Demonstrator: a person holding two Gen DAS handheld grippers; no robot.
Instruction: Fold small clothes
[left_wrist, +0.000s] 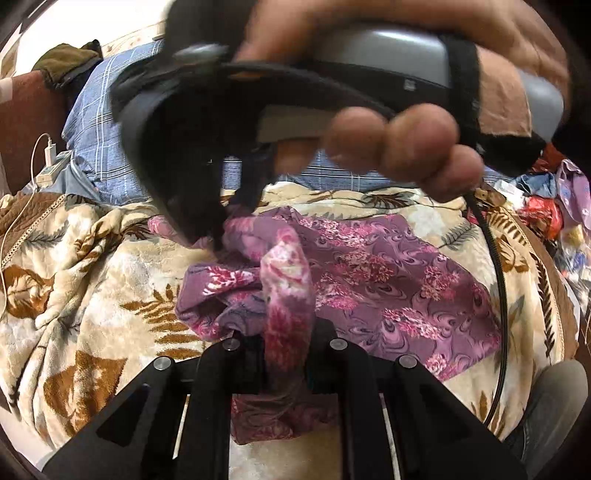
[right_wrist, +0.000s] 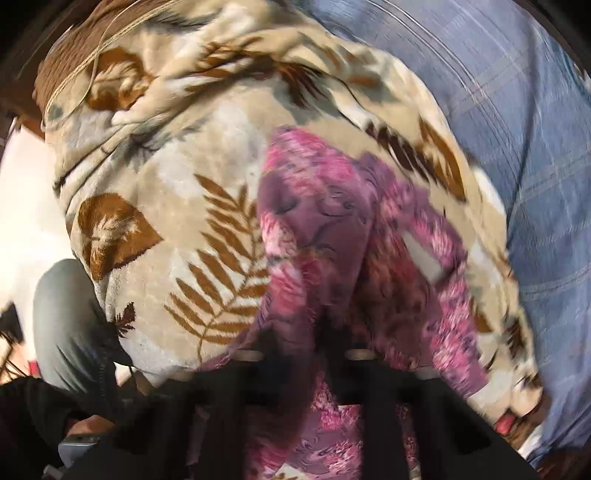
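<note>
in the left wrist view the left gripper (left_wrist: 286, 373) sits at six o'clock, its black fingers closed on a bunched strip of the purple floral-print cloth garment (left_wrist: 373, 284), which rises between them as a pink-and-white twist. the rest of the garment spreads from the middle of the frame out toward three and four o'clock, lying on the cream plush blanket with brown leaf and fern prints (left_wrist: 88, 280), and a fold of it hangs down below the fingers at six o'clock. at twelve o'clock, close to the lens and blurred, a bare hand (left_wrist: 399, 140) grips the grey handle of the right gripper (left_wrist: 218, 236), whose dark tip meets the far edge of the garment near eleven o'clock — clamped on the cloth there, as far as the blur allows. a blue checked sheet (left_wrist: 99, 122) lies at ten o'clock, a white charger with its cable (left_wrist: 48, 155) at nine, and a heap of coloured clothes (left_wrist: 554, 206) at three. the right wrist view is smeared by motion: the right gripper (right_wrist: 304, 373) at six o'clock has the purple garment (right_wrist: 332, 236) pinched between its dark fingers, the cloth bunching up toward the centre over the leaf blanket (right_wrist: 177, 192), with the blue sheet (right_wrist: 517, 147) filling two o'clock.
</note>
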